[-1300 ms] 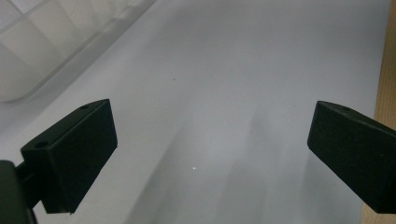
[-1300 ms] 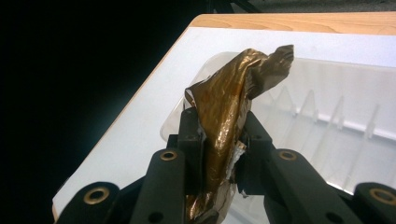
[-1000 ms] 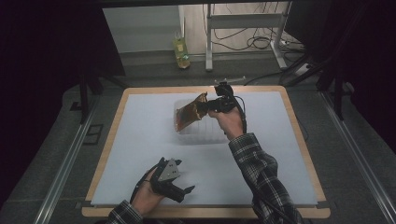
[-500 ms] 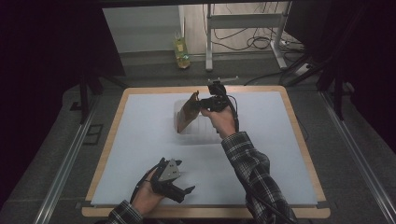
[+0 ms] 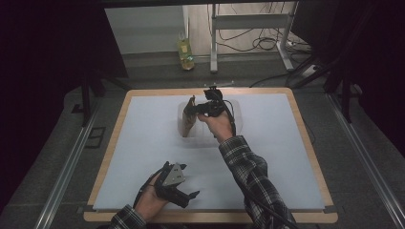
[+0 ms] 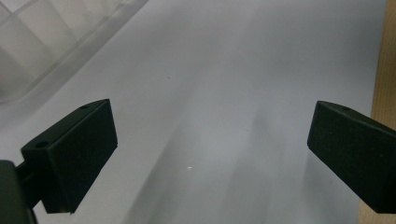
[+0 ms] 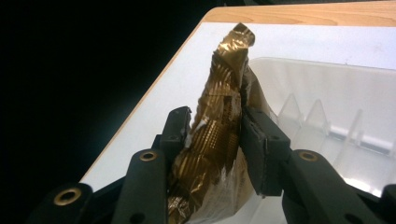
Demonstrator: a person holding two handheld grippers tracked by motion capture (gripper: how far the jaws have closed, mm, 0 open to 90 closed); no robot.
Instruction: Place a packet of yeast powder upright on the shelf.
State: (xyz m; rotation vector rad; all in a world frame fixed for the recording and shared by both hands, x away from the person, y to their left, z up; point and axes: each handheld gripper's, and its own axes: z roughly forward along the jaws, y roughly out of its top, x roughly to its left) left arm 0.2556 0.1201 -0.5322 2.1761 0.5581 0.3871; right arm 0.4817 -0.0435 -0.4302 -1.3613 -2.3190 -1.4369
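Note:
A crumpled gold foil wrapper (image 5: 189, 116) (image 7: 219, 116) hangs over the left end of a clear plastic tray (image 5: 239, 119) (image 7: 345, 107) at the far middle of the white mat. My right gripper (image 5: 199, 110) (image 7: 215, 135) is shut on the wrapper, its jaws pinching the foil from both sides above the tray. My left gripper (image 5: 187, 199) (image 6: 210, 154) rests near the front edge of the mat, open, with nothing but bare mat between its jaws. A corner of the clear plastic tray (image 6: 42, 42) shows at the upper left of the left gripper view.
The white mat (image 5: 143, 143) covers a wooden table (image 5: 313, 143) with a bare wooden border. Beyond the table's far edge stand a yellow-green bottle (image 5: 185, 51) on the floor and a metal frame with cables (image 5: 253, 28). Dark surroundings flank both sides.
My right gripper has carried the wrapper slightly left and farther away over the tray, turning it more upright. The left gripper has stayed in place.

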